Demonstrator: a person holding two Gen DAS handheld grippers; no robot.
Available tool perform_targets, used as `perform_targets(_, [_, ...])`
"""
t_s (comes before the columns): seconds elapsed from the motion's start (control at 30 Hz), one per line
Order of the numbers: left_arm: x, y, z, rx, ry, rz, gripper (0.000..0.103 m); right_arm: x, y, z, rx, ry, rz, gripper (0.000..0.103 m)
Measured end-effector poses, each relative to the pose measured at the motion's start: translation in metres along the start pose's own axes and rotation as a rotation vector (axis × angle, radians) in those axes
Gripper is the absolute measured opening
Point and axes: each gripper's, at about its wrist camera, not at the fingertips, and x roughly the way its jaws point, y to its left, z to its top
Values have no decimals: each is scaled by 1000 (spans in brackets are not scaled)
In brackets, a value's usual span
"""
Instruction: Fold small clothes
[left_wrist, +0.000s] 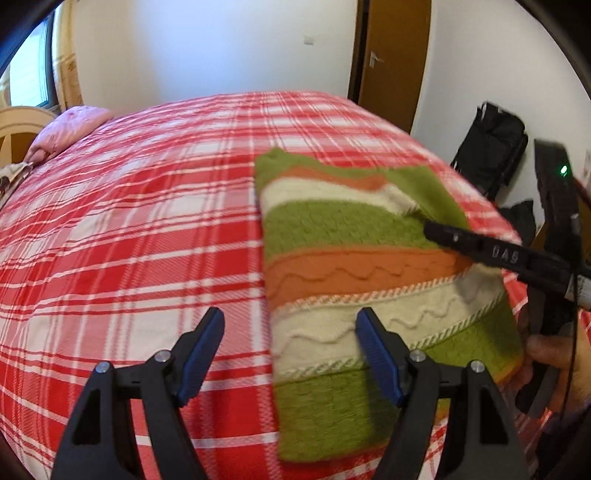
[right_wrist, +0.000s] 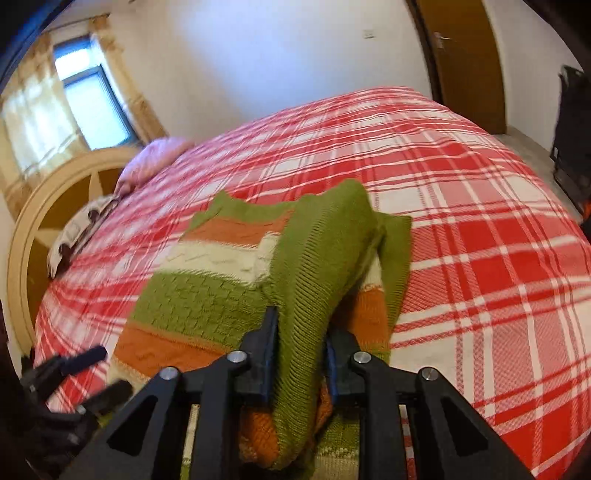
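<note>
The bed (left_wrist: 129, 221), under a red and white plaid cover, fills both views and carries everything. On the bed, toward its door-side edge, lies the sweater (left_wrist: 369, 266), a small knit in green, orange and cream stripes, already narrowed into a long strip with its body flat on the plaid. A pink pillow (left_wrist: 70, 125) sits at the head of the bed, well apart from the sweater.

The green sleeve (right_wrist: 317, 258) is lifted off the sweater's body and rises in a ridge across it. The right tongs (right_wrist: 301, 358) are pinching that sleeve, the ribbed knit bunched between the two fingers. The left tongs (left_wrist: 291, 350) are spread wide and hold nothing; they hover just above the sweater's near long edge, one finger over the cream stripe and the other over bare plaid.

The risks, as I judge them: the sleeve is thick and springy, so it may slip out of the right tongs partway across and flop back unevenly. Since the left tongs pin nothing, any pull on the sleeve may drag the whole sweater over the smooth cover and skew the fold already made. The sweater also lies near the bed's edge, so a sideways tug could slide its hem off.
</note>
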Motion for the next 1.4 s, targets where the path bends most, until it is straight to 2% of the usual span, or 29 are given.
perform_targets(0.1, [8,0,-1,0,31,16,79,-6,0,4,-26,11,-69,37])
perform_targets(0.2, [1,3,-3,-9,37,-5,79,-34,-1,5,20,-21,-91,40])
perform_targets(0.23, [-3,5,-4,-14,38,-10,79,-51,-2,2,55,-41,-77,40])
perform_targets(0.3, [-11,12,-7,-31,33,-16,80,-75,-4,-4,122,-65,5,42])
perform_targets(0.33, [-14,14,-9,-37,30,-17,83,-87,-4,-11,160,-70,53,53])
perform_targets(0.4, [-19,20,-15,-56,25,-12,84,-101,3,-29,204,-65,100,67])
perform_targets(0.47, [-22,25,-20,-74,27,-10,84,-105,15,-47,197,-45,122,67])
perform_targets(0.63, [-29,32,-25,-117,47,-15,84,-78,30,-77,157,55,51,67])
perform_targets(0.73, [-42,33,-26,-107,22,4,84,-65,20,-77,206,31,48,67])
perform_targets(0.9, [-49,43,-28,-134,15,19,84,-48,7,-71,306,3,134,68])
perform_targets(0.93, [-48,45,-27,-142,19,17,84,-47,10,-71,289,7,126,61])
perform_targets(0.97, [-46,46,-27,-154,30,14,84,-46,14,-69,256,25,105,47])
perform_targets(1.0, [-44,47,-27,-160,38,9,84,-44,16,-67,234,51,116,11])
perform_targets(1.03, [-43,46,-28,-163,42,5,84,-43,17,-66,231,78,161,10])
perform_targets(1.07, [-43,46,-28,-163,43,4,84,-44,18,-63,210,84,151,10])
perform_targets(1.13, [-43,43,-28,-151,39,9,84,-51,22,-53,137,76,115,10])
perform_targets(1.3, [-45,40,-27,-134,29,17,84,-85,26,-28,8,-11,37,10])
perform_targets(1.4, [-43,41,-26,-132,27,18,84,-80,22,-40,-56,42,-43,10])
